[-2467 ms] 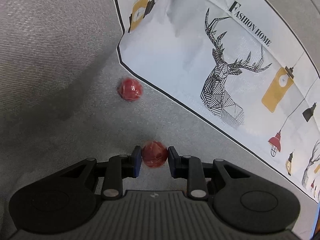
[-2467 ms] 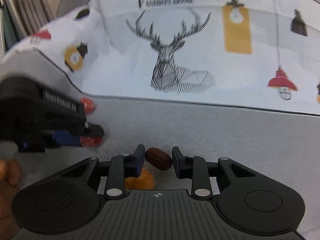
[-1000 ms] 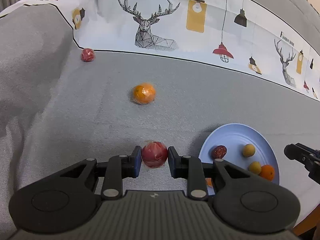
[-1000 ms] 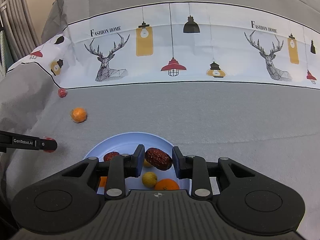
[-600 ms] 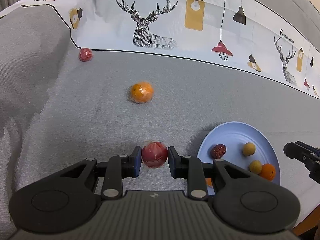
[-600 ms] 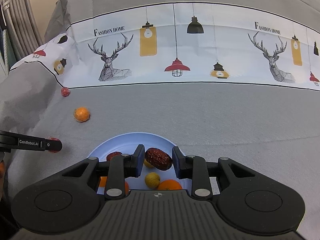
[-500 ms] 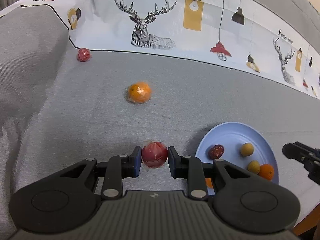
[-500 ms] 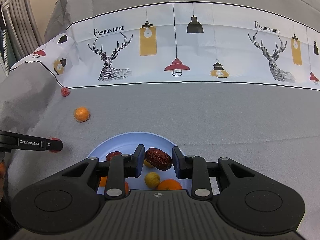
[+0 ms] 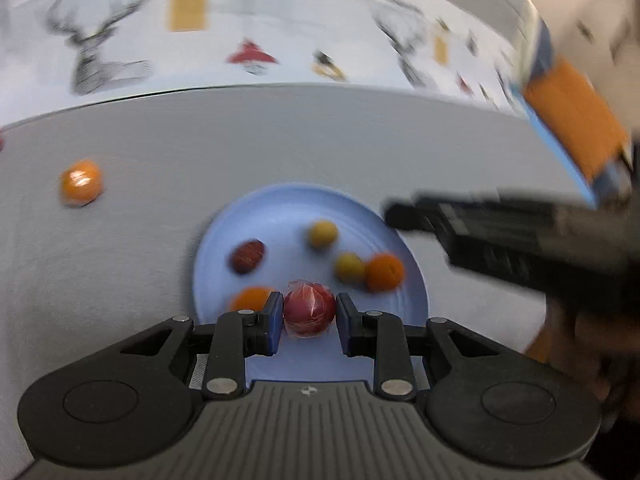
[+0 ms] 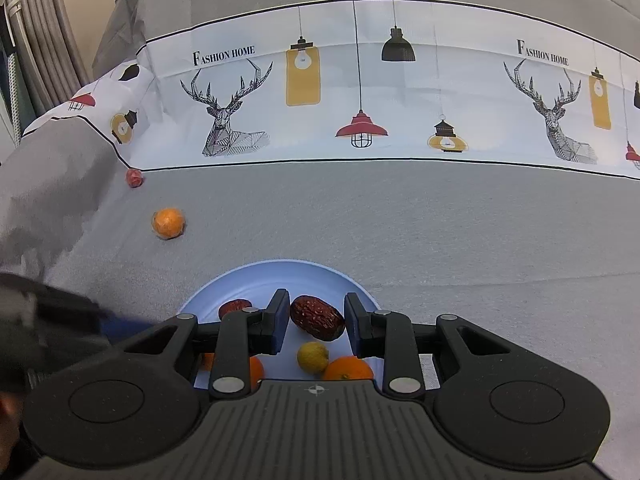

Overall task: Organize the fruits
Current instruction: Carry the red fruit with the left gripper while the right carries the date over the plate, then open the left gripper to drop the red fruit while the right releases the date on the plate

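Red fruit [image 9: 309, 309] (wrapped) pinched in left gripper [image 9: 308, 314], date [image 10: 317, 317] clamped in right gripper [image 10: 316, 320], both over blue plate [image 10: 280, 276].

The grey cloth [image 10: 440, 232] is matt and finely woven, its white printed band [image 10: 400, 92] smoother. The blue plate [image 10: 304, 276] looks smooth with a slight sheen. The date [image 10: 317, 317] has wrinkled, glossy dark skin. The red fruit [image 9: 309, 308] sits in crinkled, shiny clear wrap. Both grippers' bodies are matt black plastic with ribbed tops and metal pins.
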